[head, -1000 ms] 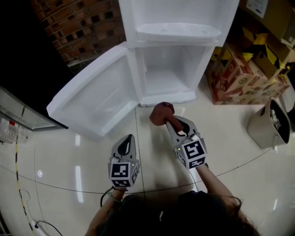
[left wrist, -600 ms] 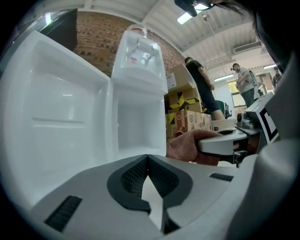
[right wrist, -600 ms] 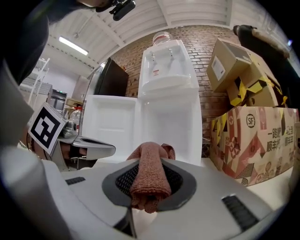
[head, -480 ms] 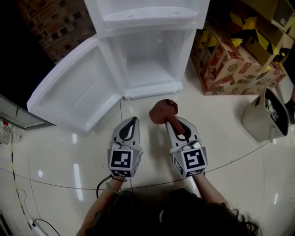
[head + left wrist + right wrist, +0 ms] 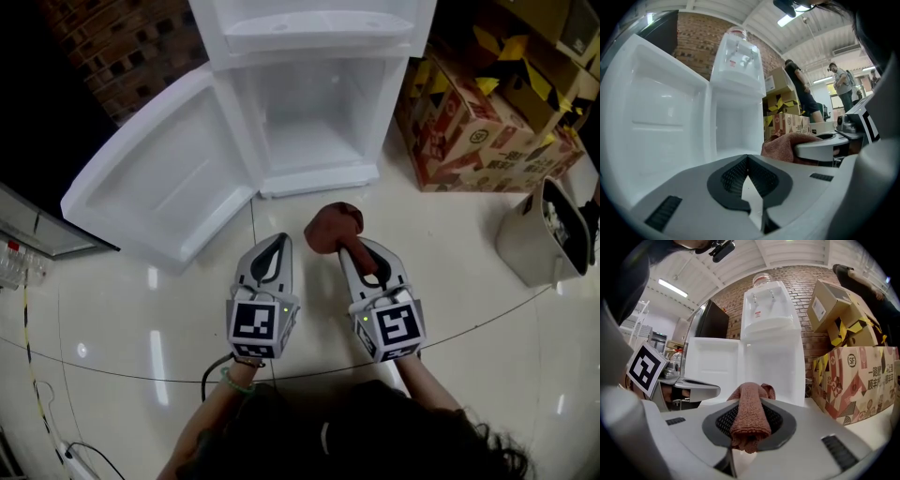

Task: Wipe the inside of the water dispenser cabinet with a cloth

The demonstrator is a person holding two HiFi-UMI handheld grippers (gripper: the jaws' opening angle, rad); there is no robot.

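A white water dispenser stands ahead with its lower cabinet open and its door swung wide to the left. My right gripper is shut on a brown cloth, whose bunch hangs out past the jaw tips above the floor, short of the cabinet. In the right gripper view the cloth lies pinched between the pads, with the cabinet straight beyond. My left gripper is shut and holds nothing, beside the right one. The left gripper view shows the cabinet and the cloth.
Printed cardboard boxes are stacked right of the dispenser. A grey bin stands at the far right. A brick wall rises behind the door. Cables run along the glossy floor at left. People stand in the background.
Both grippers hold nearly the same pose. The left gripper has edged slightly forward and right. The view has shifted, so the dispenser sits a little further right in the picture.
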